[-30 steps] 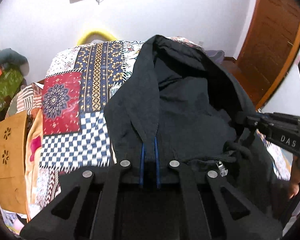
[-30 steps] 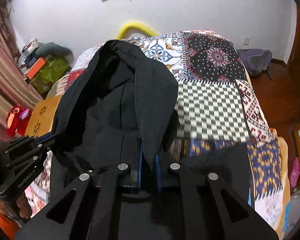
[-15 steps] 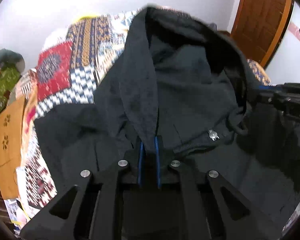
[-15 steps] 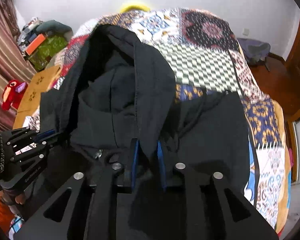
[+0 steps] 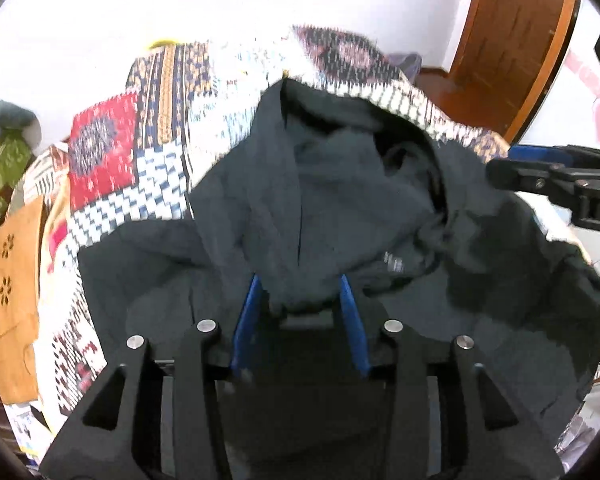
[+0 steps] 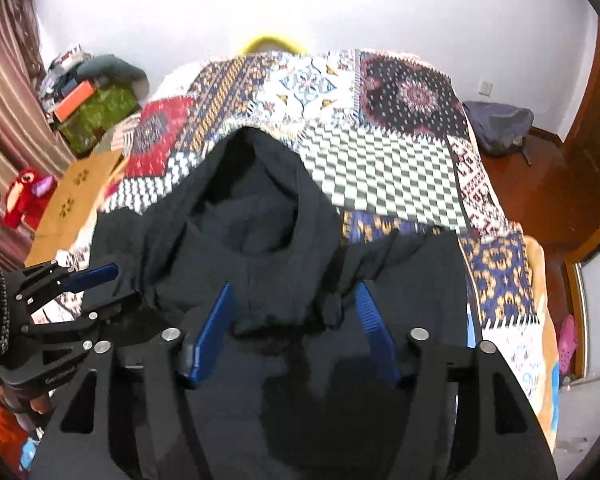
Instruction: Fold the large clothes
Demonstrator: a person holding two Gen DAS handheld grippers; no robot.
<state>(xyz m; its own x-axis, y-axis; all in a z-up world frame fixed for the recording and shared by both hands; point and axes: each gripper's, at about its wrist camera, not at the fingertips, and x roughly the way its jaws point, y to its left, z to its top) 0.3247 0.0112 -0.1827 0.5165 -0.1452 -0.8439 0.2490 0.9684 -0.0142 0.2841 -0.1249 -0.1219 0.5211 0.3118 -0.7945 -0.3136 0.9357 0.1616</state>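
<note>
Both the left gripper (image 5: 300,300) and right gripper (image 6: 296,312) are letting go, jaws just spreading, so the black fabric hoodie (image 5: 340,208) is now lying released on the patchwork bedspread (image 6: 380,168), hood folded down.

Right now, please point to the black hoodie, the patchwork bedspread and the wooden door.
black hoodie (image 6: 256,224): right wrist view, inside of the hood.
patchwork bedspread (image 6: 384,168): right wrist view, green checked patch.
wooden door (image 5: 516,40): left wrist view, panelled face.

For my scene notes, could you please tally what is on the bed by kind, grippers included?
Hoodie: 1
Quilt: 1
Grippers: 2, left gripper and right gripper
Total: 4
</note>
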